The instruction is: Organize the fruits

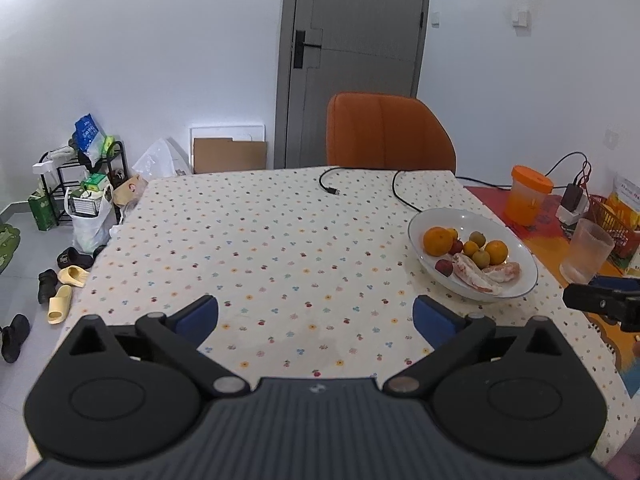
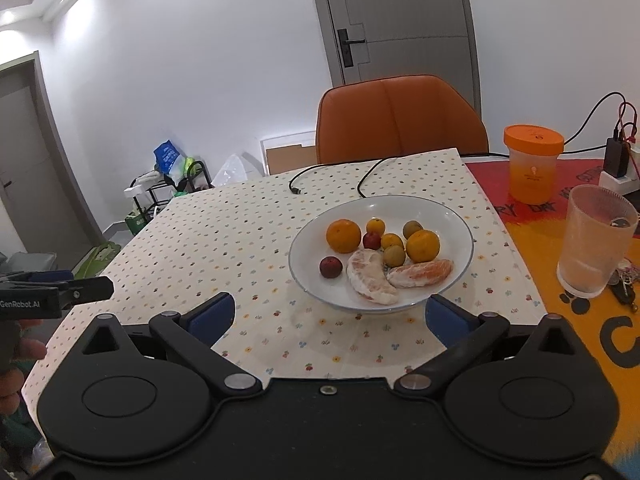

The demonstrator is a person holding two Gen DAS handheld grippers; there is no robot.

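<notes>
Round white ceramic plate [image 2: 456, 220], at twelve o'clock, holds oranges, peeled pomelo segments [image 2: 370, 278]; both claws [image 1: 316, 316] [image 2: 330, 314] spread, released.

Matte black left gripper [image 1: 316, 322] and right gripper [image 2: 329, 320], blue-padded fingers [image 2: 210, 316], round silver pivot screws, ribbed grey housing. White "GenRobot.AI" lettering on one side. Bare fingertips beneath.

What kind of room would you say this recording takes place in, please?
Most likely a home dining area: a table under a floral tablecloth, an orange chair pulled up to it, and slippers on the floor.
</notes>
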